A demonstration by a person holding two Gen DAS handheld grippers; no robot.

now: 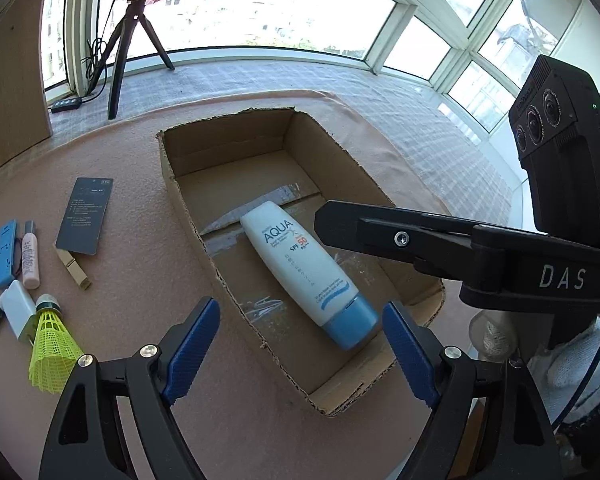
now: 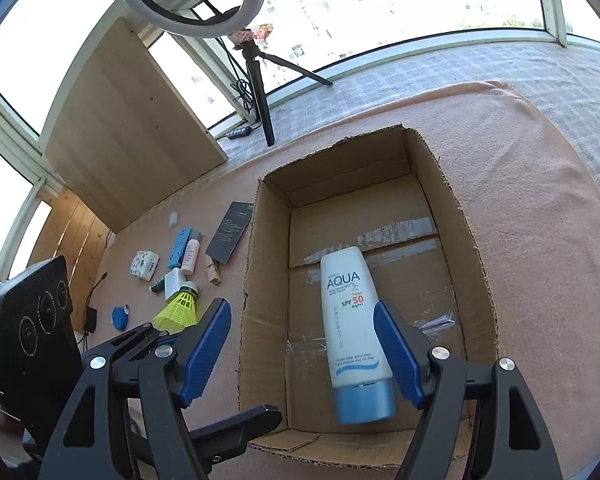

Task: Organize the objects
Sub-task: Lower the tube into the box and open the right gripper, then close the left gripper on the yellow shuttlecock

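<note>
**Sunscreen in the box, both grippers empty**

The sunscreen tube (image 2: 354, 330) lies flat on the floor of the cardboard box (image 2: 472, 256), cap toward the right gripper (image 2: 302, 350), whose fingers stand wide with nothing between them; the tube sits below and just ahead of them. The left gripper (image 1: 300, 344) is also wide and empty. Left of its fingers, loose items wait on the bench (image 1: 132, 288), the yellow shuttlecock (image 1: 52, 340) nearest, probably the next pick.

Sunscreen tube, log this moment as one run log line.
sunscreen tube: lying in cardboard box | left tool: open | right tool: open | shuttlecock: outside box
</note>
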